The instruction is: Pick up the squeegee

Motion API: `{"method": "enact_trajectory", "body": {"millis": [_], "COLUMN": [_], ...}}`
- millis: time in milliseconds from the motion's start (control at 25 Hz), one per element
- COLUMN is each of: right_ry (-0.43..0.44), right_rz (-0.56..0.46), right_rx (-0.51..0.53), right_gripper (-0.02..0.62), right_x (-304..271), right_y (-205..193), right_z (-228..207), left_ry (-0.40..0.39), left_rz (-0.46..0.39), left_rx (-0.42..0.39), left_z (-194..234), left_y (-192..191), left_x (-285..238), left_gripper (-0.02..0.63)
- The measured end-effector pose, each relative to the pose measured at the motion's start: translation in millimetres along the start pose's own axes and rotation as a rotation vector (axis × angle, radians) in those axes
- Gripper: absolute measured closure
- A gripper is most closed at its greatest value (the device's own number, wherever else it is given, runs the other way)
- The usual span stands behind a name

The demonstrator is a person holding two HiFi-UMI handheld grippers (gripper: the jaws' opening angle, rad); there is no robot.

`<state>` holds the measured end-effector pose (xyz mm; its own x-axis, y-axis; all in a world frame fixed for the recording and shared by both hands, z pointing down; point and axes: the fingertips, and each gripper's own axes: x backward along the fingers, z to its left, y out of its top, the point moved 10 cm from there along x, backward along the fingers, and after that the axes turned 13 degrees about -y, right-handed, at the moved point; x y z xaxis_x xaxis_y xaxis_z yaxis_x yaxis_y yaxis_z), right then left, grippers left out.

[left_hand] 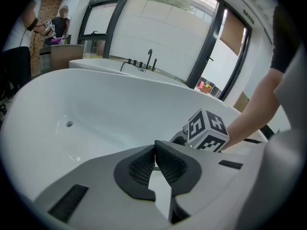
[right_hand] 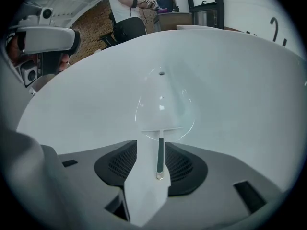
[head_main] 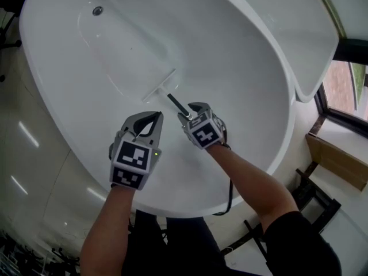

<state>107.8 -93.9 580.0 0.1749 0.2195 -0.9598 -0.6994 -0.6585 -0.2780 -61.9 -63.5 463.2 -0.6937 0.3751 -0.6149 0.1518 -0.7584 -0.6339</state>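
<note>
The squeegee lies on the floor of the white bathtub, white blade away from me and dark handle pointing back at my hands. My right gripper is open and pointed steeply down at that handle. In the right gripper view the squeegee's handle runs between the two pads, nearer the right one, and neither pad presses on it. My left gripper hangs just left of it over the tub, with nothing held. Its pads meet at the tip, so the left gripper is shut.
The tub's drain sits at the far end. A black faucet stands on the far rim, with windows behind. A wooden box and dark frame stand right of the tub. People stand in the background.
</note>
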Motion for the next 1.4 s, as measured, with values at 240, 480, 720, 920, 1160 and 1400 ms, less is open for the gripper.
{"method": "enact_trajectory", "body": {"millis": [240,480,720,920,1160,1400], "right_ry": [-0.014,-0.003,-0.014,-0.019,-0.02,-0.022], "right_rz": [0.015,0.054,0.086,0.094,0.115,0.148], "right_rx": [0.051,0.089,0.102,0.114,0.128,0.122], "right_gripper": [0.407,0.407,0.407,0.407,0.407,0.407], "right_x": [-47,-90,-126,-144,-164,-182], "right_y": [-10,-17,-27,-27,-28,-41], "right_z": [1,3,10,11,14,16], "left_ry": [0.019,0.015,0.014,0.023,0.032,0.035], "left_rz": [0.047,0.07,0.068,0.08,0.094,0.104], "left_rx": [0.031,0.051,0.086,0.106,0.126,0.135], "left_z": [20,37,51,65,78,83], "left_y": [-24,-35,-56,-65,-77,-87], "left_x": [-31,-49,-60,-68,-80,-87], "left_gripper": [0.607,0.607,0.607,0.607,0.607,0.607]}}
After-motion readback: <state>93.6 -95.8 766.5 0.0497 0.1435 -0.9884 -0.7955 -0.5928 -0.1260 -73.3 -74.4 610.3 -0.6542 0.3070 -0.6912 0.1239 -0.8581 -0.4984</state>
